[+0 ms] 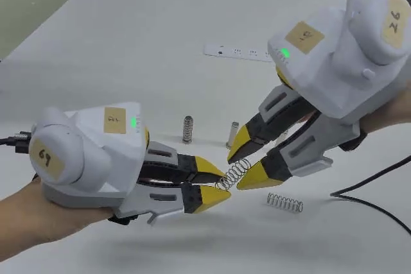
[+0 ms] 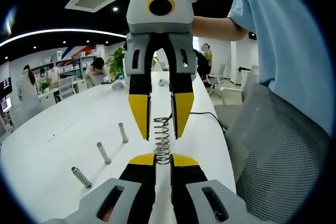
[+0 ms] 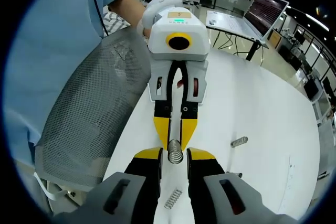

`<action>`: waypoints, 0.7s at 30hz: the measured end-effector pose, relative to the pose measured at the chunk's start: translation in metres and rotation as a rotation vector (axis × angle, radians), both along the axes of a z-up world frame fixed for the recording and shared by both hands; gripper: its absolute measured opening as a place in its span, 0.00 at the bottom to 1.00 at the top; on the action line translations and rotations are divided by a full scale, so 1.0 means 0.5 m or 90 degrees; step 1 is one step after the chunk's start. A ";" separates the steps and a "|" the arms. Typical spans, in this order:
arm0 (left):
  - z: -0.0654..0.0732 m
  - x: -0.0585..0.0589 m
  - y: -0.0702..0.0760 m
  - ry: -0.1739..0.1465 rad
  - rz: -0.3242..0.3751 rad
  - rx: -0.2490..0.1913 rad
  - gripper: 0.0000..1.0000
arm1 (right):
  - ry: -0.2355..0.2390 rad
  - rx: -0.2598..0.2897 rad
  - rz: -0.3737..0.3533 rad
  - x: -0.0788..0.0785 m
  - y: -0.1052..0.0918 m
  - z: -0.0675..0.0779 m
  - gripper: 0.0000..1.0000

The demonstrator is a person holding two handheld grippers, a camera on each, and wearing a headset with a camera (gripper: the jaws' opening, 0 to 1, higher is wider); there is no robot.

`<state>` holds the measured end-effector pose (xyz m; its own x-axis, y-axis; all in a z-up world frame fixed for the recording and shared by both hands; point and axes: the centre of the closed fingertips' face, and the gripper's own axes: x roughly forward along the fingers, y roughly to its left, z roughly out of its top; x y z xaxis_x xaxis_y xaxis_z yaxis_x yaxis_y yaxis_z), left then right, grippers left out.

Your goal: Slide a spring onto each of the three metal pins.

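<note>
A steel spring [image 1: 234, 173] hangs in the air between the two grippers. My left gripper [image 1: 223, 184] is shut on one end of it [image 2: 163, 148]. My right gripper [image 1: 240, 168] faces it with its jaws open on either side of the spring's other end [image 3: 175, 156], not clamping it. On the table behind stand a pin wearing a spring [image 1: 187, 129] and a bare metal pin [image 1: 232, 135]. The left gripper view shows two bare pins [image 2: 122, 132] [image 2: 103, 152] and the sprung pin [image 2: 81, 177] in a row.
A loose spring [image 1: 284, 203] lies on the white table [image 1: 128, 49] near my right gripper. A white power strip [image 1: 237, 51] sits further back. A black cable [image 1: 372, 197] runs across the right side. A mesh chair back [image 3: 94, 114] stands beside the table.
</note>
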<state>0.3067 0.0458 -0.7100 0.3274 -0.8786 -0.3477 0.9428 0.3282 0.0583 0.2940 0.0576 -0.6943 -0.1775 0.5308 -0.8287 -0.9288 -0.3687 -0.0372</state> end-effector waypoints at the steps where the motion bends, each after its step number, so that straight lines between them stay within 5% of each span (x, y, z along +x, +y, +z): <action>1: 0.001 0.000 0.000 -0.001 0.000 0.000 0.02 | 0.001 -0.001 0.002 0.000 0.001 -0.001 0.15; 21: 0.004 -0.002 0.000 0.000 -0.002 -0.003 0.02 | 0.000 -0.010 0.008 0.003 0.004 -0.014 0.09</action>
<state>0.3058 0.0459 -0.7078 0.3245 -0.8812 -0.3437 0.9439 0.3251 0.0577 0.2953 0.0598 -0.7016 -0.1836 0.5159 -0.8367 -0.9240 -0.3810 -0.0321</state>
